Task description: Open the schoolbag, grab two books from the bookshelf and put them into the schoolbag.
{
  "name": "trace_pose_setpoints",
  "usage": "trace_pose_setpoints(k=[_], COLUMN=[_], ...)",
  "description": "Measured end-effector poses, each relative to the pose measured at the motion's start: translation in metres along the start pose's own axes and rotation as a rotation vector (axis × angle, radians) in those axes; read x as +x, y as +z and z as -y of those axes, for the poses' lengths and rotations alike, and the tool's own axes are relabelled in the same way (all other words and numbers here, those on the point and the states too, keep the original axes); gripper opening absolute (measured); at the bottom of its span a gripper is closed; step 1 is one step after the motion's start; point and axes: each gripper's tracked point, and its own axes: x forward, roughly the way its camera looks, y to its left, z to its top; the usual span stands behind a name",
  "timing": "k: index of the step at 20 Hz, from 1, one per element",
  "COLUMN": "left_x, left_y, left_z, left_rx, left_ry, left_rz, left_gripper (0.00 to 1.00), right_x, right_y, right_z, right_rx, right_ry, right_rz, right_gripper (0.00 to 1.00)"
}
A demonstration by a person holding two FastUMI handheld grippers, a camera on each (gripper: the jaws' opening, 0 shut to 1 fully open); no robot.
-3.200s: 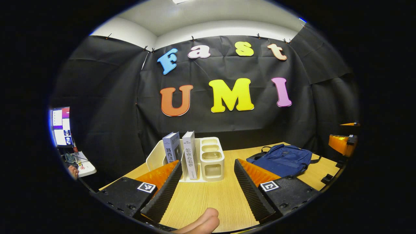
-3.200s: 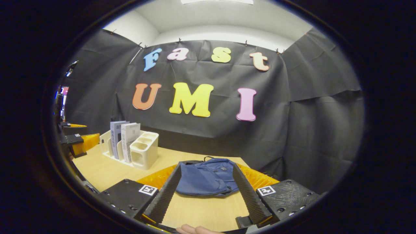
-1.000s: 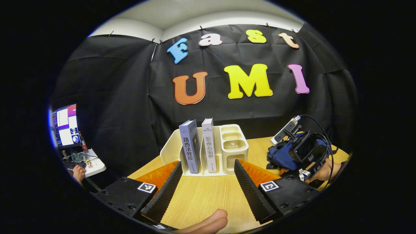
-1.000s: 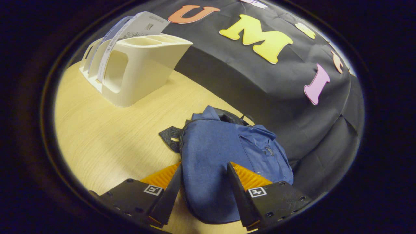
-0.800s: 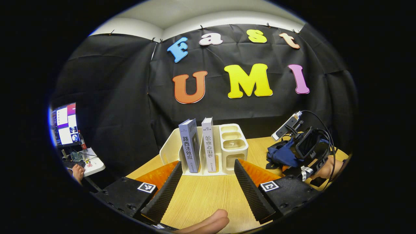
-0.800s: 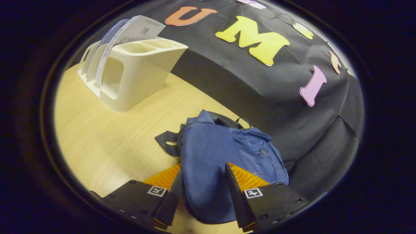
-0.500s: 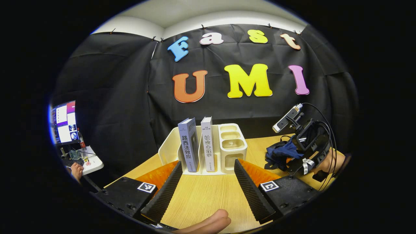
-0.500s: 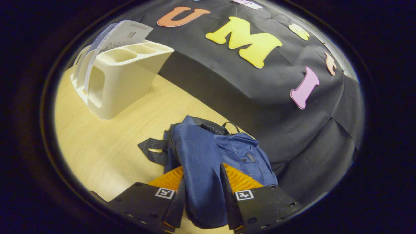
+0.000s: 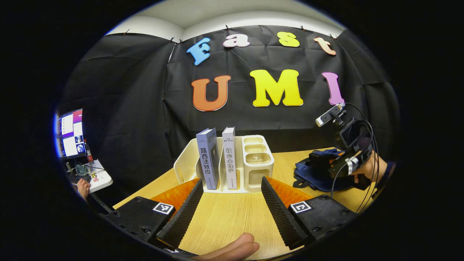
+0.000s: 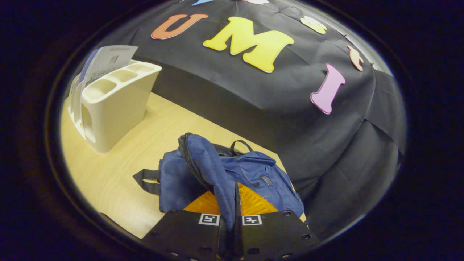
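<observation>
The blue schoolbag [image 10: 253, 174] lies on the wooden table [image 10: 119, 159], and my right gripper [image 10: 228, 217] is shut on a fold of its fabric, lifting that flap with the zipper edge raised. In the left gripper view the schoolbag [image 9: 311, 174] sits at the right under the right gripper [image 9: 342, 165] and a hand. Two upright books, a blue-grey one [image 9: 208, 157] and a white one [image 9: 229, 157], stand in the cream bookshelf [image 9: 257, 159] straight ahead of my open left gripper [image 9: 228, 203], which holds nothing. The same bookshelf [image 10: 108, 105] shows at the upper left in the right gripper view.
A monitor [image 9: 70, 132] and a small white side table [image 9: 96, 177] with another person's hand stand off to the left beyond the table edge. A finger [image 9: 232, 248] of the holding hand shows at the bottom of the left gripper view.
My right gripper has closed on the schoolbag's fabric and pulled the flap upward. The left gripper has stayed open and nearly still before the bookshelf.
</observation>
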Motion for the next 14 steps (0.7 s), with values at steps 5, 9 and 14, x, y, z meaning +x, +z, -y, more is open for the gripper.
trace_pose_setpoints(k=[5,9,14], left_x=[0.006,0.014,0.032], left_y=[-0.004,-0.013,-0.008], left_z=[0.006,0.009,0.016], left_rx=[-0.016,-0.056,-0.07], left_ry=[-0.016,-0.031,-0.059], left_rz=[-0.001,-0.026,-0.039], left_gripper=[1.0,1.0,1.0], right_x=[0.002,0.001,0.003], right_y=[0.027,0.046,0.058], right_z=[0.049,0.091,0.134], right_rx=[0.078,0.076,0.091], right_ry=[-0.001,-0.023,-0.027], right_rz=[0.013,0.061,0.088], right_gripper=[0.08,0.07,0.07])
